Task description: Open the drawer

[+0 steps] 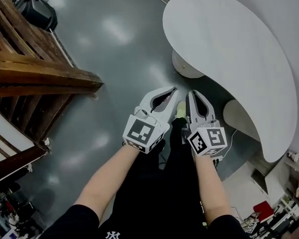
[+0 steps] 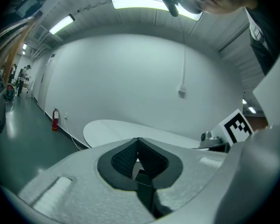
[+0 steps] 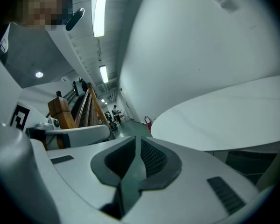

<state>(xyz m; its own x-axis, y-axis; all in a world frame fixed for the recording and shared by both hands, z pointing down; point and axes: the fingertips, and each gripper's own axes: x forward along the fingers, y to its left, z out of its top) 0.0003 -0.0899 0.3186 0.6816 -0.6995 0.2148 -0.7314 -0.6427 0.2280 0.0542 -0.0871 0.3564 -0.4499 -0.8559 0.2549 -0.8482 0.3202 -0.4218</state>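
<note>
No drawer in view; opening not begun.
White left hand-held gripper [image 1: 173,90] and white right hand-held gripper [image 1: 193,92]: jaws together, empty, frame centre.

white left gripper [image 1: 173,89] (black sleeves [image 1: 70,220])

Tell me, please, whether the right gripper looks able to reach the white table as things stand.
Probably yes: the right gripper, shut and empty, points toward the white table close ahead, and nothing visible stands between them.
</note>
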